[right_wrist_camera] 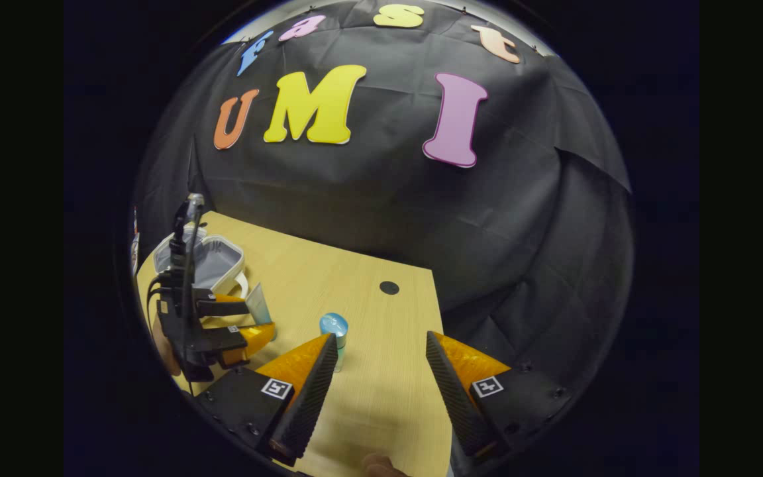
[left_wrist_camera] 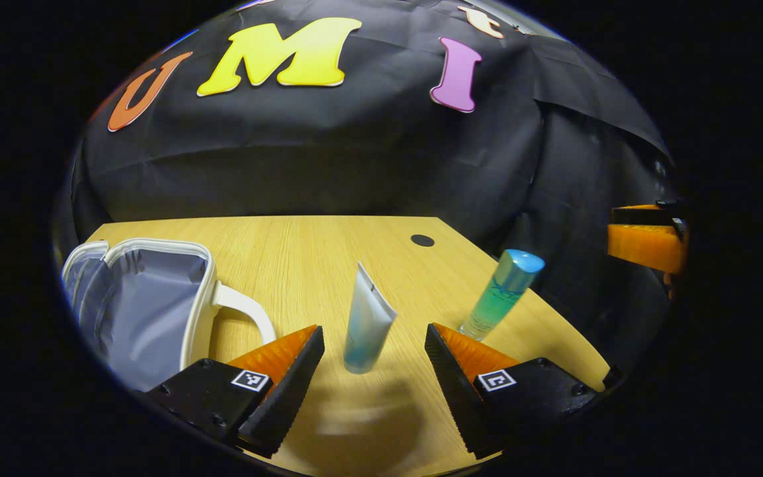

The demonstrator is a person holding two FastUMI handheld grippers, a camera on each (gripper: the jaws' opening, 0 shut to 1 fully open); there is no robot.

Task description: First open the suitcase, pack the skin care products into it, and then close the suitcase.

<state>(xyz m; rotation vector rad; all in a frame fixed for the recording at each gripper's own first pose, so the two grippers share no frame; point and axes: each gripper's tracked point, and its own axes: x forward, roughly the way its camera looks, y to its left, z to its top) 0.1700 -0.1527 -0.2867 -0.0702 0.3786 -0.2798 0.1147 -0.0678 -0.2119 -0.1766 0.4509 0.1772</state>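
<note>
The white suitcase (left_wrist_camera: 136,305) lies open on the wooden table (left_wrist_camera: 302,265), its grey lining and white handle showing; farther off it is the suitcase (right_wrist_camera: 212,262). A pale tube (left_wrist_camera: 366,321) stands cap-down between the spread fingers of my left gripper (left_wrist_camera: 373,361), which is open around it without touching. A green bottle with a blue cap (left_wrist_camera: 501,295) stands to the right of the tube. In the right gripper view the bottle (right_wrist_camera: 334,331) stands just beyond the left finger of my open right gripper (right_wrist_camera: 378,368), and the left gripper (right_wrist_camera: 239,324) brackets the tube (right_wrist_camera: 259,305).
A dark round hole (left_wrist_camera: 422,240) marks the table near its far edge. The table's right edge (right_wrist_camera: 438,344) drops off to the black cloth wall. Part of the other gripper (left_wrist_camera: 646,242) shows at the far right of the left gripper view.
</note>
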